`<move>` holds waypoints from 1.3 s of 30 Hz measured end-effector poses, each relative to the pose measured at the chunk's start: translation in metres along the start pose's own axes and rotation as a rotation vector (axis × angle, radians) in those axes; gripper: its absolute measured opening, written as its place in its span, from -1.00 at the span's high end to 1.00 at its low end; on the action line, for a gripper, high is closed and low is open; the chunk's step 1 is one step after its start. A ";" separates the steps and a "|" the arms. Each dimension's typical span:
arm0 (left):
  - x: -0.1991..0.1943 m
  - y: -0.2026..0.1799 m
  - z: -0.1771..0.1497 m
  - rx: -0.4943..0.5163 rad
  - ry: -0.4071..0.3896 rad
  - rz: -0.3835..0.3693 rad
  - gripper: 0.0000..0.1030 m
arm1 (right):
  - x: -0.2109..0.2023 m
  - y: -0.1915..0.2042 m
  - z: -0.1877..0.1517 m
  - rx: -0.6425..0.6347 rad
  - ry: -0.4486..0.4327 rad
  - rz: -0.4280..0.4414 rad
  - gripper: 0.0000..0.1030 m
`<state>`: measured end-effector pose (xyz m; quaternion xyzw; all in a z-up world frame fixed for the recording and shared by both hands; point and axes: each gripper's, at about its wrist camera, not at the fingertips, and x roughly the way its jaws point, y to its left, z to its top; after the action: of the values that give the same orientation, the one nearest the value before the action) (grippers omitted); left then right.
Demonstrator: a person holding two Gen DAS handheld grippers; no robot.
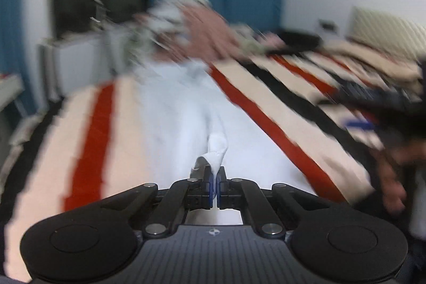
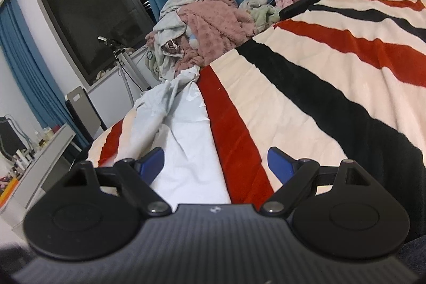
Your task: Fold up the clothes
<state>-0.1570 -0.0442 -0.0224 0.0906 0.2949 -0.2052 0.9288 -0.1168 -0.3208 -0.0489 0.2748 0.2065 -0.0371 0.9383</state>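
Your left gripper (image 1: 215,178) is clamped on a corner of the white garment (image 1: 170,108), which lies along the striped blanket (image 1: 279,103). Your right gripper (image 2: 217,164) hangs spread apart over that garment's near end, nothing pinched. Past the garment's far end, a clothes pile (image 2: 202,25) sits at the blanket's edge.

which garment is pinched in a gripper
The white garment, spread flat on the bed; the left gripper pinches its corner. The pink one and others sit heaped, untouched.
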 end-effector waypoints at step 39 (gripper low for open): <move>0.090 0.205 -0.031 -0.920 0.292 -0.270 0.96 | 0.056 -0.013 -0.048 0.196 0.662 0.073 0.80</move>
<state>-0.0165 0.1200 -0.0901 -0.3396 0.4907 -0.1572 0.7869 -0.0859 -0.3037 -0.1153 0.3678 0.4849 0.0679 0.7905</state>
